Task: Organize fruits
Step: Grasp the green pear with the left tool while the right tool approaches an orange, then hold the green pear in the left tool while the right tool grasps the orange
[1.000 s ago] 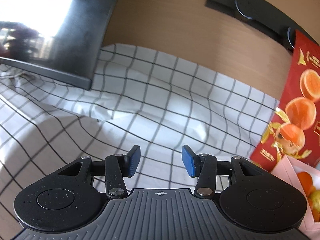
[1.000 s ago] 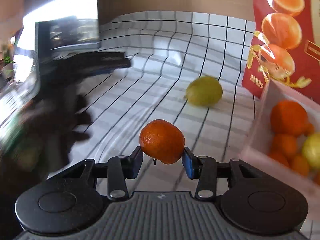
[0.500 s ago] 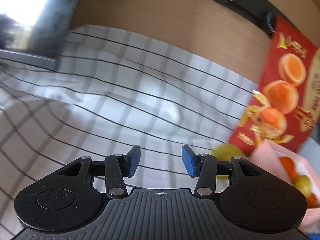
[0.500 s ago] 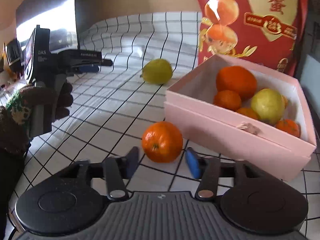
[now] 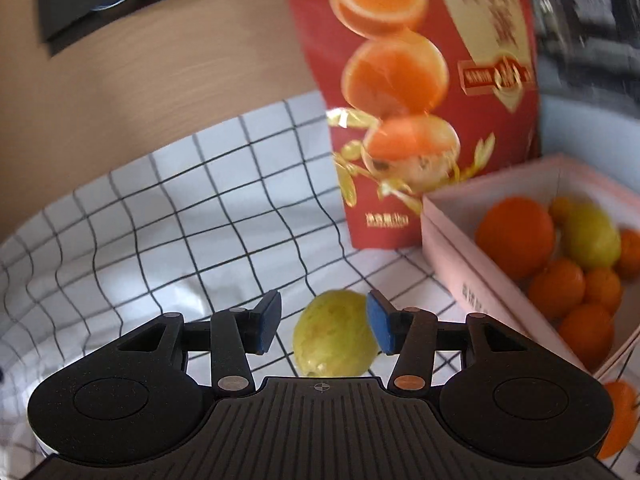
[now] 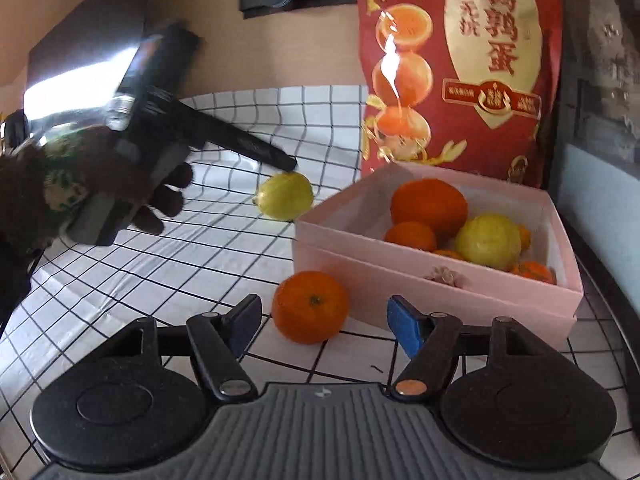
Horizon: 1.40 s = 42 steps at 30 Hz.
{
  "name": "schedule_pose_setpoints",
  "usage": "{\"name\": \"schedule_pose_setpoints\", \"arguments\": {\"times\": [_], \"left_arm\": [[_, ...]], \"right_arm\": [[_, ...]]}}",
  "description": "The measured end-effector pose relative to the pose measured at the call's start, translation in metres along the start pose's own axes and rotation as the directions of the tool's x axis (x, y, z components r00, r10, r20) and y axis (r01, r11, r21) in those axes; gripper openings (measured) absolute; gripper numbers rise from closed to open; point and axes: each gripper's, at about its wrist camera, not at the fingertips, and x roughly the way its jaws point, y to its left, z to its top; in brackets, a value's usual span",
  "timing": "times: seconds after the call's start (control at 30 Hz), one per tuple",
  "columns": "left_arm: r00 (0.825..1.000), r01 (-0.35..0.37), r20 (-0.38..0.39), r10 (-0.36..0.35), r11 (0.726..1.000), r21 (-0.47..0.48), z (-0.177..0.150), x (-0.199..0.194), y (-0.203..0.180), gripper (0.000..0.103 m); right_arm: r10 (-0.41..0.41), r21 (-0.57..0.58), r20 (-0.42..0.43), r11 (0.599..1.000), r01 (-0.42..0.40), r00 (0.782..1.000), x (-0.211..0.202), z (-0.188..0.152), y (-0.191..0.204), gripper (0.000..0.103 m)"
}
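The table [image 6: 168, 264], under its white black-grid cloth, fills the lower left and middle of the right wrist view. Upper right of that frame, a tall red snack bag [image 6: 460, 68] printed with halved oranges stands upright behind everything. Just in front of it, right of centre, sits the pink box [image 6: 440, 292], open-topped, holding a big orange, several small mandarins and a yellow-green fruit.

On the left edge, a gloved hand [image 6: 132, 184] grips the left claw [image 6: 286, 162], its dark fingers slanting down toward mid-frame, with the tips right at the yellow-green lemon [image 6: 286, 196] lying on the cloth just left of the box's far corner.

From the left wrist view, that lemon [image 5: 336, 334] sits low in the centre between the blue pads [image 5: 267, 320]. The left claw [image 5: 324, 320] is opening; the right-hand pad overlaps the fruit's edge in the picture, a gap shows on the other side, so it isn't gripped. The pink box [image 5: 472, 276] is at the right edge here, the red bag [image 5: 416, 80] top centre.

At the bottom of the right wrist view, the right claw [image 6: 324, 324] is released and spreading wider. The mandarin [image 6: 310, 306] rests on the cloth between its fingers, clear of both pads, close against the front wall of the box.
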Motion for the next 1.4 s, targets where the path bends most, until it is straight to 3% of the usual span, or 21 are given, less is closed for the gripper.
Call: {"name": "schedule_pose_setpoints", "arguments": {"times": [0.13, 0.27, 0.5, 0.6, 0.63, 0.67, 0.8, 0.87, 1.1, 1.4], "left_arm": [[0.998, 0.023, -0.052, -0.021, 0.999, 0.033, -0.005, 0.010, -0.005, 0.054], [0.996, -0.024, -0.081, 0.030, 0.997, 0.077, -0.010, 0.024, -0.008, 0.059], [0.997, -0.020, -0.074, 0.023, 0.999, 0.030, -0.005, 0.036, 0.008, 0.063], [0.991, -0.053, -0.120, 0.055, 0.998, 0.019, -0.009, 0.048, 0.013, 0.074], [0.987, -0.067, -0.145, 0.071, 0.997, 0.031, -0.012, 0.055, 0.013, 0.081], [0.989, -0.070, -0.127, 0.072, 0.997, 0.017, -0.015, 0.056, 0.017, 0.082], [0.993, -0.050, -0.118, 0.032, 0.987, -0.156, -0.019, 0.061, 0.038, 0.074], [0.994, -0.057, -0.105, 0.037, 0.979, -0.194, -0.021, 0.061, 0.044, 0.065], [0.997, -0.014, -0.070, -0.008, 0.950, -0.312, -0.038, 0.045, 0.059, 0.064], [0.996, 0.070, -0.032, -0.086, 0.933, -0.352, -0.074, -0.018, 0.053, 0.064]], "right_arm": [[0.005, -0.031, -0.002, 1.000, -0.005, 1.000, 0.001, 0.000, 0.005, 0.073], [-0.004, -0.012, -0.011, 1.000, 0.004, 1.000, 0.002, 0.000, 0.002, 0.073], [-0.009, -0.011, -0.025, 1.000, 0.008, 1.000, 0.005, 0.000, 0.003, 0.073], [-0.009, -0.010, -0.024, 1.000, 0.009, 1.000, 0.005, 0.000, 0.002, 0.073], [-0.009, -0.011, -0.025, 1.000, 0.009, 1.000, 0.005, 0.000, 0.002, 0.073], [-0.010, -0.011, -0.025, 1.000, 0.009, 1.000, 0.005, 0.000, 0.003, 0.073], [-0.013, -0.010, -0.024, 1.000, 0.013, 1.000, 0.004, 0.000, 0.003, 0.073], [-0.013, -0.011, -0.025, 1.000, 0.013, 1.000, 0.004, 0.000, 0.003, 0.073], [-0.013, -0.010, -0.025, 1.000, 0.013, 1.000, 0.004, 0.000, 0.003, 0.073], [-0.015, -0.006, -0.024, 1.000, 0.015, 1.000, 0.004, 0.000, 0.003, 0.074]]}}
